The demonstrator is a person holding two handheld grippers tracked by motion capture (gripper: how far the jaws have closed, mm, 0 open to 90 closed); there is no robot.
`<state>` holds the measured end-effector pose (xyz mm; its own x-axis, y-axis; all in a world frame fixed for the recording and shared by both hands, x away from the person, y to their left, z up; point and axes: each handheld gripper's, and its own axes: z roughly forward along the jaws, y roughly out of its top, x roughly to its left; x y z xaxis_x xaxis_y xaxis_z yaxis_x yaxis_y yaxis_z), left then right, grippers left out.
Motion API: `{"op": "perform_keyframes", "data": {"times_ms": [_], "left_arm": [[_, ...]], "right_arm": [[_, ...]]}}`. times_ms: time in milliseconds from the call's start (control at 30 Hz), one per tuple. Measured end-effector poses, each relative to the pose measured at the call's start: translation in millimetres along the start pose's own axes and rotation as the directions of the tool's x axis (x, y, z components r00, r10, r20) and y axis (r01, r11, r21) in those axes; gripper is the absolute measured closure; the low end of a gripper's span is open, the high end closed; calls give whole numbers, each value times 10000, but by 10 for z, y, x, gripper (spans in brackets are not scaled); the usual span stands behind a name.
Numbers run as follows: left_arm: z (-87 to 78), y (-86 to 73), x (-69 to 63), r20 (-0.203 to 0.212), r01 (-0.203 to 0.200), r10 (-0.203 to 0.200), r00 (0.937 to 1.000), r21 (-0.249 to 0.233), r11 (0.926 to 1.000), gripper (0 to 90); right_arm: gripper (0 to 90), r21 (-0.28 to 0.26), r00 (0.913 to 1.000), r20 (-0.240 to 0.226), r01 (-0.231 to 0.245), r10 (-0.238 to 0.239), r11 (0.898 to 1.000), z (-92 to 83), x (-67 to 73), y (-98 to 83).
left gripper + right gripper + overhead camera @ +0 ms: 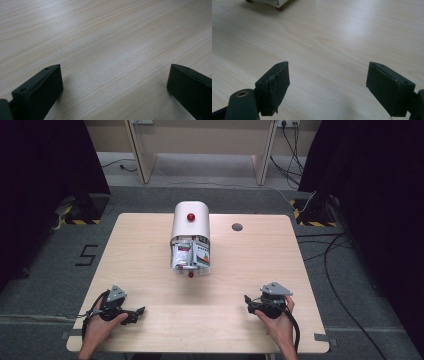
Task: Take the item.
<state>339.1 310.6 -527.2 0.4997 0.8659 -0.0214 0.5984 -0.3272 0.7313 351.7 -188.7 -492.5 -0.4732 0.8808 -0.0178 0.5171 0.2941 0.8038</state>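
Observation:
A white round-topped box with a red knob on top lies at the middle of the wooden table. Its open front faces me and shows packets inside. A small red knob sits at its near lip. My left gripper rests near the front left edge, held by a hand, jaws wide apart over bare wood. My right gripper rests near the front right, also open with nothing between its jaws. The box's bottom edge shows at the top of the right gripper view.
A round cable hole is in the table at the back right. Dark curtains stand at both sides, and cables run over the floor to the right. Wooden furniture legs stand behind the table.

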Motion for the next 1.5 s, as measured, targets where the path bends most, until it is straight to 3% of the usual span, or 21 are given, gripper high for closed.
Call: {"op": "perform_keyframes", "data": {"times_ms": [367, 700, 1500], "left_arm": [[0, 0, 0, 0, -1, 1, 10000, 1, 10000, 0], [0, 0, 0, 0, -1, 1, 10000, 0, 10000, 0], [0, 0, 0, -2, -3, 3, 10000, 2, 10000, 0]], "right_arm": [[214, -503, 9984, -338, 444, -462, 9977, -87, 175, 242], [251, -1274, 9930, -761, 806, -908, 9886, -167, 373, 541], [337, -2398, 9658, -1730, 1489, -1931, 9593, -220, 873, 1060]]}}
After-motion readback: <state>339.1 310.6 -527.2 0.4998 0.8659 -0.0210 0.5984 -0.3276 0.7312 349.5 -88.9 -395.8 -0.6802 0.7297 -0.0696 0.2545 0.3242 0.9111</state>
